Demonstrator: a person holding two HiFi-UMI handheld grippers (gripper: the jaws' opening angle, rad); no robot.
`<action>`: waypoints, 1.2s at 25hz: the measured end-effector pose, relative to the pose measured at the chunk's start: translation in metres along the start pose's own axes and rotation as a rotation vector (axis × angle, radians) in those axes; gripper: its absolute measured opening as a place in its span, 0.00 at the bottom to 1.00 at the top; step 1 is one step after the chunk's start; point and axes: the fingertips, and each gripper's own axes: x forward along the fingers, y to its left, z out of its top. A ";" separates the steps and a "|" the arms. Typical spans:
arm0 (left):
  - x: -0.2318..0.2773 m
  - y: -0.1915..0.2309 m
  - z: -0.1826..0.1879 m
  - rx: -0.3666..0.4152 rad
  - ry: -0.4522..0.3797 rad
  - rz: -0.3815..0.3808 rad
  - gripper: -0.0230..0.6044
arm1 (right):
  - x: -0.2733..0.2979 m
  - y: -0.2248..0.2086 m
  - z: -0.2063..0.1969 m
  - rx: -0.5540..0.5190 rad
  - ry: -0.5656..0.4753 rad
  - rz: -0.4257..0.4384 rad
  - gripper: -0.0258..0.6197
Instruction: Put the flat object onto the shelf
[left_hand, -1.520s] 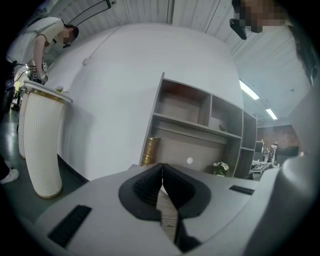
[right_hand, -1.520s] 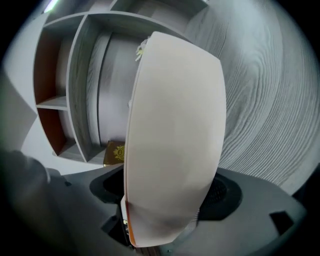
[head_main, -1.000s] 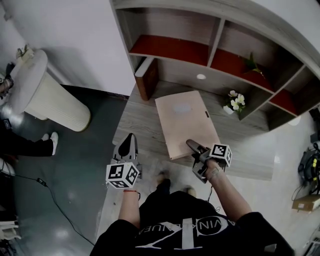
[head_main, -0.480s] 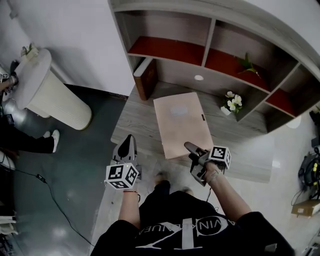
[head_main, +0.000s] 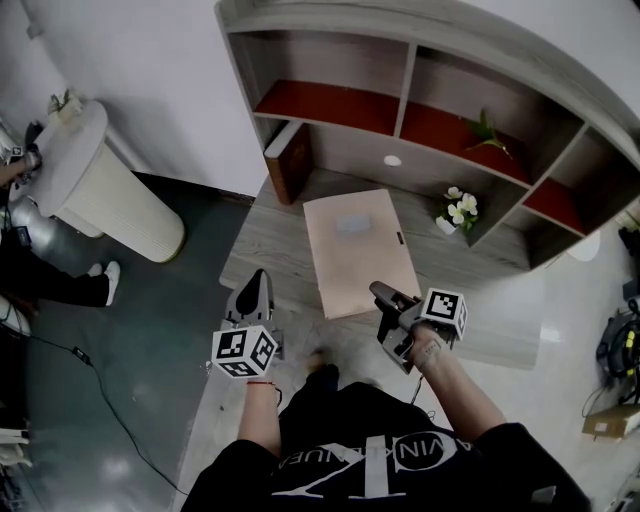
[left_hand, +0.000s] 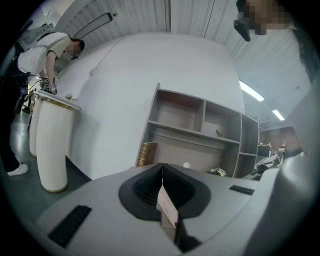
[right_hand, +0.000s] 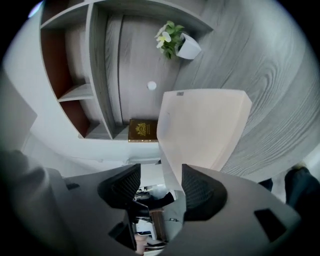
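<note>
Right gripper (head_main: 384, 294) at the near short edge of the flat board (head_main: 358, 250): its 2 jaws have just been closing, with the edge between them but not yet pinched. Left gripper (head_main: 256, 286), clenched and empty, hangs to the left, farther from the board. The board lies on the shelf's low ledge (head_main: 270, 240), long axis running away toward the red-floored compartments (head_main: 330, 108). Beyond, a book (head_main: 290, 160) to the left and a flower pot (head_main: 452, 208) to the right flank the path.

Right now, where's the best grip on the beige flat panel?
Near short edge of the beige panel, coming from the front: it's thin and broad, and that edge seems to overhang the shelf base. The right gripper straddles it there; its jaws have just been closing.
</note>
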 end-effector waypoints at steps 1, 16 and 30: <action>-0.001 -0.002 0.000 0.000 -0.001 0.000 0.05 | -0.002 0.003 0.005 -0.032 -0.011 -0.004 0.41; -0.026 -0.002 0.008 0.012 -0.023 0.055 0.05 | -0.044 0.050 0.072 -0.959 -0.194 -0.151 0.05; -0.030 -0.004 0.027 0.083 -0.045 0.076 0.05 | -0.075 0.089 0.100 -1.307 -0.327 -0.069 0.05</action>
